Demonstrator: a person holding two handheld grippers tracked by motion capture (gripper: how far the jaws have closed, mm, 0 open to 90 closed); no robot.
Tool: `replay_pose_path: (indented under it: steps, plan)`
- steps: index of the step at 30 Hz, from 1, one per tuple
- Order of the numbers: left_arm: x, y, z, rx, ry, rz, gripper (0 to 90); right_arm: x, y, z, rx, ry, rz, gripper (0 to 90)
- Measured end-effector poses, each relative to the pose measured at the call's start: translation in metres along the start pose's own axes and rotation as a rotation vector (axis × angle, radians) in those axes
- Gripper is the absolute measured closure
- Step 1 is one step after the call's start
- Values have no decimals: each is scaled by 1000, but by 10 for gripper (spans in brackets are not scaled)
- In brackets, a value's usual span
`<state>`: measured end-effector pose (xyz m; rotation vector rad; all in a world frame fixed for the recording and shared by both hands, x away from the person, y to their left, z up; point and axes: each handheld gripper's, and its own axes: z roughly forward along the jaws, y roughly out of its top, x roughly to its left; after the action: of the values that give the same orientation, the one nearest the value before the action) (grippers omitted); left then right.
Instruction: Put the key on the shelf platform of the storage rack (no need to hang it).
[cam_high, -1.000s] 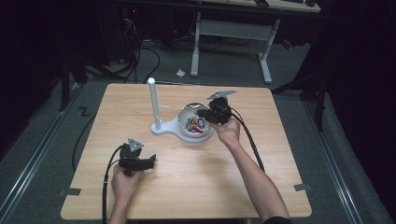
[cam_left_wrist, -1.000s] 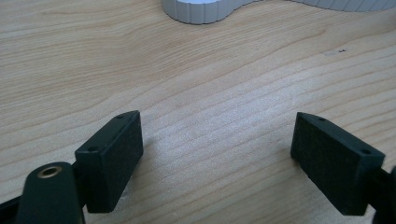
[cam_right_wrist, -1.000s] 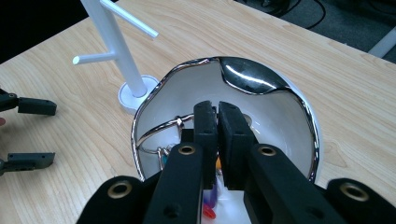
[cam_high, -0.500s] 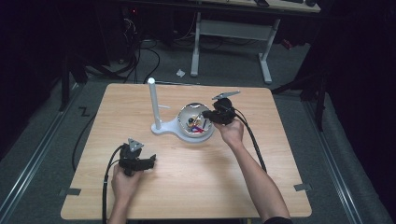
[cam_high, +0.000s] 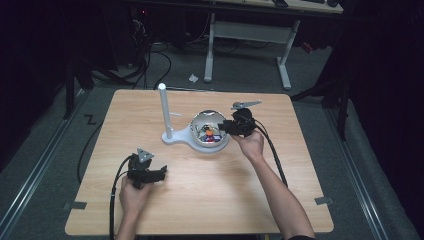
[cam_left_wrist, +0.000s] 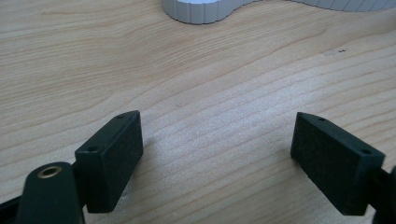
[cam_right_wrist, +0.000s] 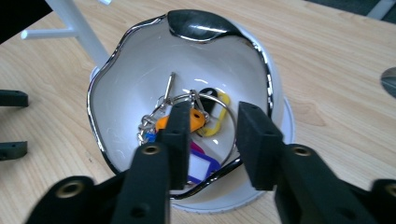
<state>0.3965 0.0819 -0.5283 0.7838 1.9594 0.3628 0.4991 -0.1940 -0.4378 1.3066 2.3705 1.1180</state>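
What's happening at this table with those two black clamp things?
A person holds a hand gripper in each hand. The right gripper hangs over a white bowl with a shiny rim, which holds a bunch of keys with coloured tags. Its jaws have just been opening, and they stand apart just above the keys without pressing on them. The left gripper rests open over the bare wooden table, near the white stand that carries the bowl.

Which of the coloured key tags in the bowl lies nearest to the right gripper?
The purple tag with the white label: it lies at the bowl's near rim beside the right gripper; orange and yellow tags lie farther in.
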Motion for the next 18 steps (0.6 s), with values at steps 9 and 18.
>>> replay_pose_path:
  steps: [9, 18]
  plan:
    - [0, 0, 0, 1, -2, 2, 173, 1, 0, -16, -41, -28, -31, 510]
    - [0, 0, 0, 2, -2, 2, 173, 0, -4, -29, -71, -49, -42, 488]
